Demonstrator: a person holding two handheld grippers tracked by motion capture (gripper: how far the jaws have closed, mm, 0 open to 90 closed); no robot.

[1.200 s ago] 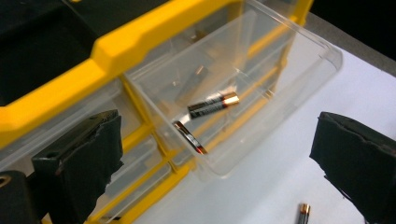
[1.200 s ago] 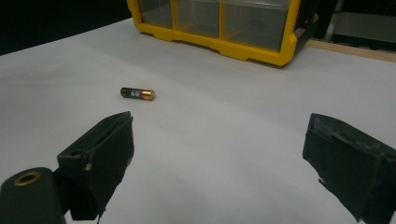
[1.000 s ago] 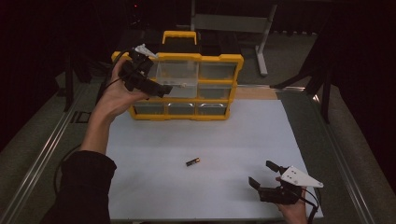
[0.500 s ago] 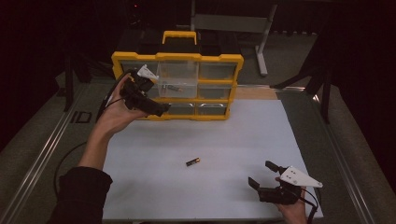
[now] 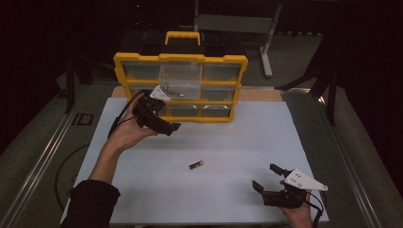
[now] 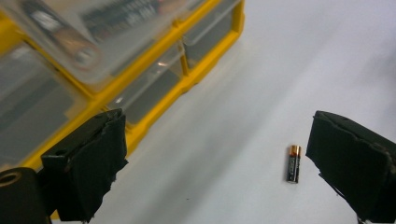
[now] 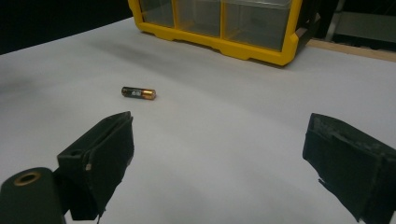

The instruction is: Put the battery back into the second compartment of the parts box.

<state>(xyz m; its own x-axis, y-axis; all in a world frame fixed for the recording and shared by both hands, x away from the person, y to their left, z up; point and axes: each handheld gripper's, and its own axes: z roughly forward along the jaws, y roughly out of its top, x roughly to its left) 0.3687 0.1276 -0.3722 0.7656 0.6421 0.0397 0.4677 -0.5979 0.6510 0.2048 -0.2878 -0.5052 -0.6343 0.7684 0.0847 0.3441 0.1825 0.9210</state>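
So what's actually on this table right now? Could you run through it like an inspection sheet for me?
Surface: white table top, flat, bare apart from the items below.
Job's things: one AA battery lying on its side mid-table, touching nothing; yellow organizer with clear drawers standing at the far edge.
Clutter: nothing seen.
Grippers: left gripper open, held above the table in front of the organizer, pointing toward the battery; right gripper open, low at the near right corner, empty.
Cables: a black cable trails from the left gripper past the wrist.
Surroundings: dark room, grey floor, a metal stand behind the table.
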